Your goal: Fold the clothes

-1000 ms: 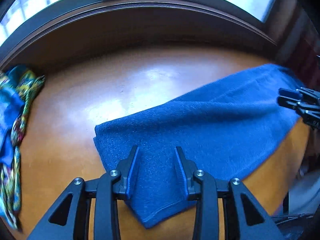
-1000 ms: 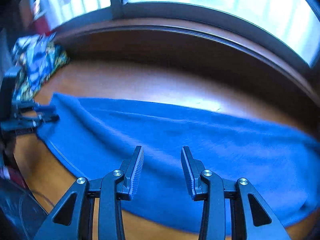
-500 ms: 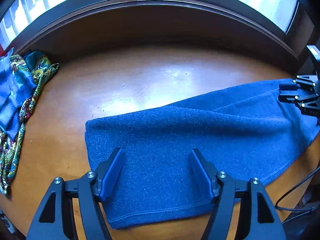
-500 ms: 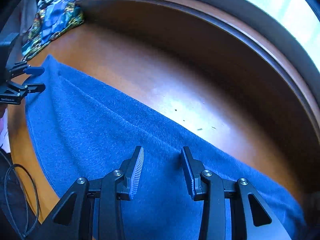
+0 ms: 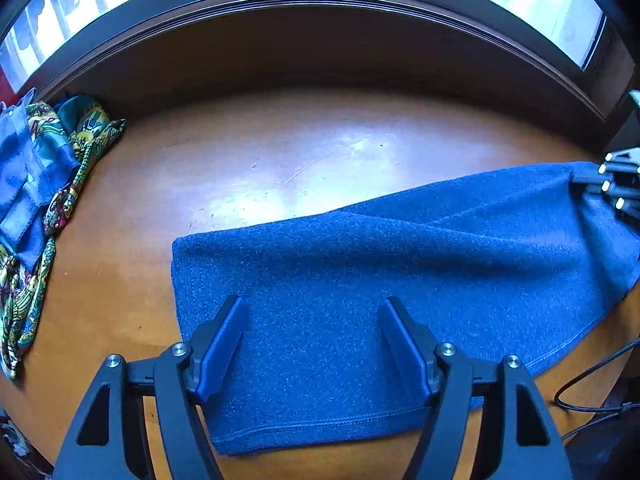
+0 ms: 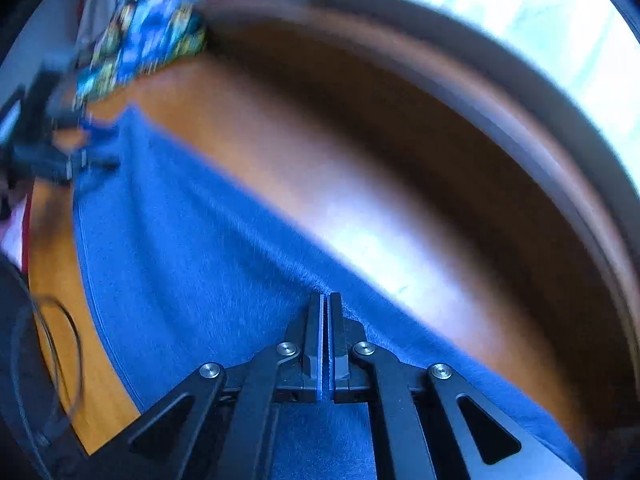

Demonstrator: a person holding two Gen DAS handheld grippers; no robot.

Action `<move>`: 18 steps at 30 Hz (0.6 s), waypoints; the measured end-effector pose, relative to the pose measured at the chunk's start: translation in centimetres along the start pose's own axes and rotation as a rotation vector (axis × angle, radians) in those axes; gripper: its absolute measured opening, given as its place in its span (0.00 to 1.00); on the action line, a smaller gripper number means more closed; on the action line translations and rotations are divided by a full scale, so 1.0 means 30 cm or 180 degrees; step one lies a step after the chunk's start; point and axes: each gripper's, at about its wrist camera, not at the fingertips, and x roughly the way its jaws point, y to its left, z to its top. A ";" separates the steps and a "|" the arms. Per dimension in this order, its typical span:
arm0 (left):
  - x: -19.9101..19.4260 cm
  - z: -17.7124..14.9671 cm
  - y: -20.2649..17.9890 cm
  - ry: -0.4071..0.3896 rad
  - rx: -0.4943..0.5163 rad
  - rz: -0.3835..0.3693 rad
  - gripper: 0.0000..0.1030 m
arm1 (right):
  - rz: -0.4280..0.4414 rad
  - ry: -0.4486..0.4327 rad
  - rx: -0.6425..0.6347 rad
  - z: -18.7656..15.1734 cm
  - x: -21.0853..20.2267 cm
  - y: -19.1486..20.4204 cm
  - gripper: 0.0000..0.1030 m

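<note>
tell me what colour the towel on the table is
Solid deep blue towel, terry-textured, no pattern. It shows best in the left wrist view.

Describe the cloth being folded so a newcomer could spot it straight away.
Start at the wooden table under the window. Across its near half lies a blue towel, already doubled. Unlike the patterned multicolour fabric bunched at the table's left edge, it is plain, one colour and fuzzy.

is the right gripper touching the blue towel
Touching. In the right wrist view the right gripper has its jaws shut on the far edge of the blue towel, with a sliver of blue cloth pinched between them.
</note>
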 end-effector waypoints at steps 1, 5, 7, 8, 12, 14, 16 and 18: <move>-0.001 -0.001 0.001 -0.0005 -0.0005 0.0000 0.67 | -0.0019 -0.0084 0.0103 0.013 -0.009 -0.016 0.02; -0.005 -0.004 0.006 -0.0024 -0.0023 0.0001 0.67 | -0.0076 -0.0089 0.0285 0.024 0.059 -0.050 0.02; -0.007 -0.006 0.009 -0.0034 -0.0032 0.0002 0.67 | -0.0153 0.0055 0.0212 0.012 0.125 -0.013 0.02; -0.008 -0.007 0.010 -0.0039 -0.0037 0.0002 0.67 | -0.0195 0.0129 0.0169 0.004 0.161 0.003 0.02; -0.011 -0.009 0.014 -0.0061 -0.0030 -0.0004 0.67 | -0.0279 0.0117 0.0154 0.012 0.172 0.030 0.02; -0.009 -0.004 0.018 -0.0065 0.0006 0.0004 0.69 | -0.0192 0.0175 0.0206 0.024 0.156 0.032 0.04; -0.005 0.007 0.027 -0.0059 0.0040 0.0024 0.69 | -0.0078 0.0193 0.0230 0.040 0.129 0.042 0.08; 0.003 0.028 0.046 -0.0059 0.0055 0.0034 0.69 | 0.0120 0.0088 0.0116 0.066 0.087 0.077 0.12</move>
